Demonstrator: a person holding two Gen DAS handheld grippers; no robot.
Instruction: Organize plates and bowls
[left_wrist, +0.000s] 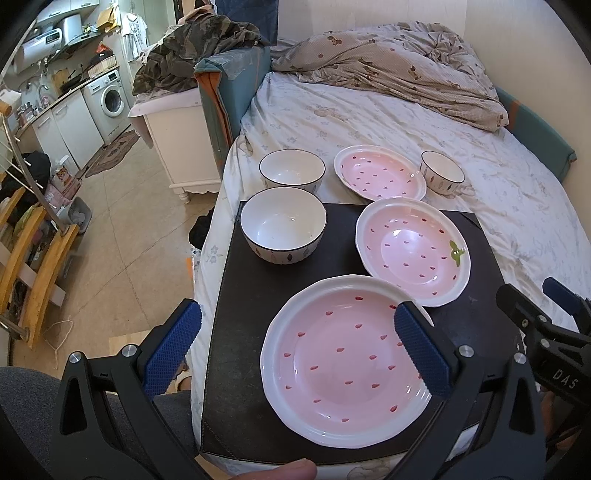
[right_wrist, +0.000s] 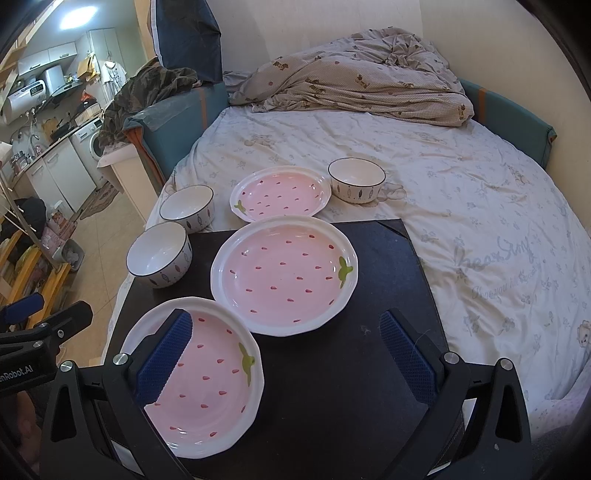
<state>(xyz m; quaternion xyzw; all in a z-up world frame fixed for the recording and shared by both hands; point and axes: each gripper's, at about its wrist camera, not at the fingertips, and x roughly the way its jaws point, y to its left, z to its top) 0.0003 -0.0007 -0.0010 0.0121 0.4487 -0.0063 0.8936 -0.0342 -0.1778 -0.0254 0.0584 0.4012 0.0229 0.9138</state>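
left gripper (left_wrist: 297, 347) gaping, hovering over nearest strawberry plate (left_wrist: 343, 365) on black mat (left_wrist: 480, 236) | right gripper (right_wrist: 286, 354) gaping, holding nothing | risk: glazed rim slipping, plate knocking neighbouring plate (left_wrist: 413, 251)

Near plate (left_wrist: 343, 365): right rim hidden behind blue pad (left_wrist: 421, 350) of left hand-held gripper (left_wrist: 295, 347); in right wrist view, left part covered by pad (right_wrist: 164, 354) of right hand-held gripper (right_wrist: 284, 354). Black mat (left_wrist: 340, 221): near edge masked by gripper frames. Rear left bowl (left_wrist: 291, 171): lower wall concealed by front bowl (left_wrist: 283, 223). Kitchen shelf items (left_wrist: 55, 40): too small to identify. Fingertip (left_wrist: 280, 472): cut off by bottom edge.
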